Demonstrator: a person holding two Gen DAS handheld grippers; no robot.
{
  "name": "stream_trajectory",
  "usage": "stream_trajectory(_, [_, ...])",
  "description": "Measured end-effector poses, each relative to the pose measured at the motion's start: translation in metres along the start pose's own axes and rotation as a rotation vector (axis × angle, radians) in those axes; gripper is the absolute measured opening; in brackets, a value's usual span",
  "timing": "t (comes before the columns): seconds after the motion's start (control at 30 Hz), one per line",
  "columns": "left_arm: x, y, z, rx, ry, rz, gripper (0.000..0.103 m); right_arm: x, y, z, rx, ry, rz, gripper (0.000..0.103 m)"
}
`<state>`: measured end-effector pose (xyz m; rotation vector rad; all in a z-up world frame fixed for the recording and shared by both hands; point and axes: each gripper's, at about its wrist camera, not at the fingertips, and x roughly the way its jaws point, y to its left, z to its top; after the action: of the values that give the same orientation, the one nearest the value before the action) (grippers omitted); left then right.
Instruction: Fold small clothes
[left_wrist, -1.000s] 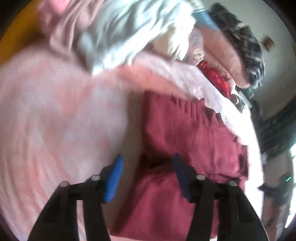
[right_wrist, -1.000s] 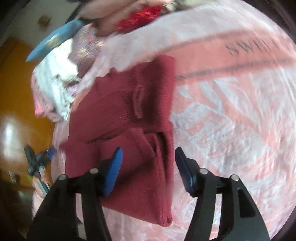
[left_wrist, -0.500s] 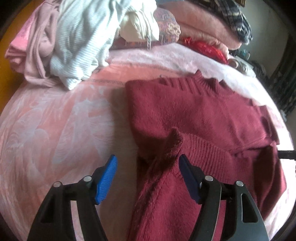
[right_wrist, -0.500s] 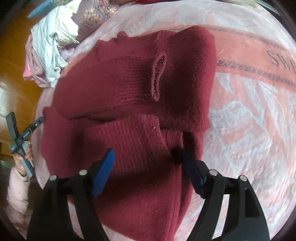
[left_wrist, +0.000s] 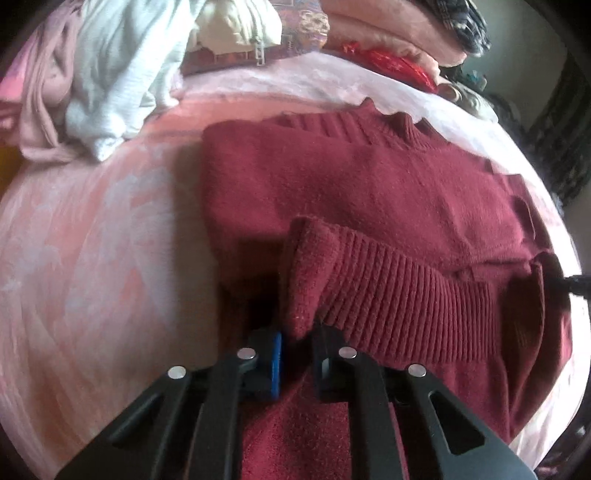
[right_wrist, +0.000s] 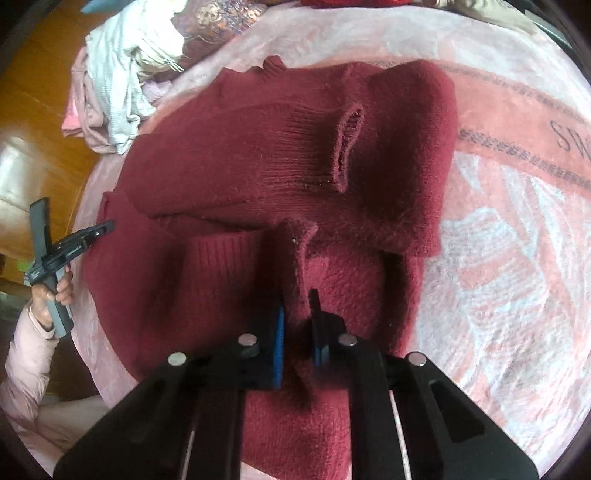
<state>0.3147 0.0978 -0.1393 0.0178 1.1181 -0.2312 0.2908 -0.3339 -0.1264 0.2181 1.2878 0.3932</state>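
Observation:
A dark red knitted sweater (left_wrist: 369, 192) (right_wrist: 240, 147) lies on a pink bedspread, its sleeves folded across the body. My left gripper (left_wrist: 295, 339) is at the sweater's left edge, jaws closing, blue pads pinching a raised fold by the ribbed cuff (left_wrist: 399, 295). My right gripper (right_wrist: 297, 325) is at the lower right part, jaws closing, pinching an upright ridge of fabric. The right wrist view also shows the left gripper (right_wrist: 74, 240) in a hand at the sweater's far side. The right gripper's tip (left_wrist: 576, 284) shows at the edge of the left wrist view.
A heap of unfolded pale clothes (left_wrist: 110, 74) (right_wrist: 122, 74) lies at the bedspread's far corner. Folded pink and plaid items (left_wrist: 406, 33) are stacked behind. The pink bedspread (left_wrist: 92, 240) (right_wrist: 517, 258) spreads around the sweater. Wooden floor (right_wrist: 37, 92) lies beyond the bed's edge.
Both grippers came down onto the sweater with wide jaws, then the jaws closed, each bunching a fold of red knit between the pads.

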Motion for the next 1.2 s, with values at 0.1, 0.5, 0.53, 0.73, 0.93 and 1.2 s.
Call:
stream_trajectory(0.1, [0.006, -0.003, -0.001, 0.018, 0.005, 0.02, 0.014, 0.015, -0.004, -0.003, 0.008, 0.03, -0.02, 0.016])
stream_trajectory(0.5, [-0.064, 0.007, -0.007, -0.034, -0.188, -0.068, 0.009, -0.061, -0.013, -0.017, 0.063, -0.151, 0.111, 0.008])
stream_trajectory(0.53, [-0.074, 0.009, -0.005, -0.051, -0.216, -0.082, 0.009, -0.066, -0.011, -0.017, 0.066, -0.171, 0.109, 0.008])
stream_trajectory(0.73, [-0.101, 0.015, 0.034, -0.114, -0.35, -0.073, 0.009, -0.097, -0.015, 0.02, 0.117, -0.283, 0.087, 0.008])
stream_trajectory(0.93, [-0.079, 0.003, 0.109, -0.104, -0.383, 0.018, 0.009, -0.086, -0.017, 0.097, 0.16, -0.339, 0.009, 0.008])
stream_trajectory(1.2, [0.038, 0.01, 0.154, -0.135, -0.191, 0.145, 0.009, 0.004, -0.045, 0.151, 0.24, -0.231, -0.12, 0.009])
